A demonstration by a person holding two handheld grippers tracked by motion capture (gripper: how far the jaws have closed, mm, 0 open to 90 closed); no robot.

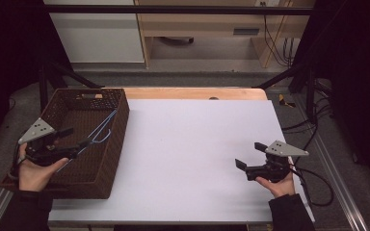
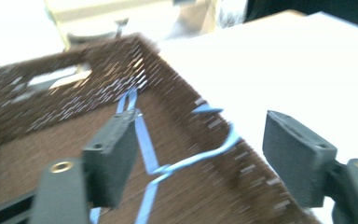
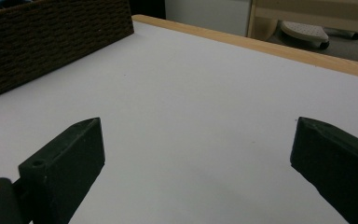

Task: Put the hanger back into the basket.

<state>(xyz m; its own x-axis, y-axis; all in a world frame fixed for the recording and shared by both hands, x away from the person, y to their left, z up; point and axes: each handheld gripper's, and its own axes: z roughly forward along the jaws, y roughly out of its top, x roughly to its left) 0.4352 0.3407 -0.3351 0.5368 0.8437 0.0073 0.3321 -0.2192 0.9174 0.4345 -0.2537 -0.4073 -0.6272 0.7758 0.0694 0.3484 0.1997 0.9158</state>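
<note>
Left claw (image 1: 75, 136) and right claw (image 1: 250, 155) agape

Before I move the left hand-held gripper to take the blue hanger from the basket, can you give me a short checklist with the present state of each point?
1. Left hand-held gripper open: ok, jaws wide apart.
2. Blue hanger between the jaws: ok, its wire passes through the gap, not yet gripped.
3. Hanger free of the wicker basket: not ok, its hook lies over the right wall.
4. Right hand-held gripper out of the way: ok, open, far across the white table.
5. Hanger wire in sharp view: cannot tell, the left gripper view is blurred.
</note>
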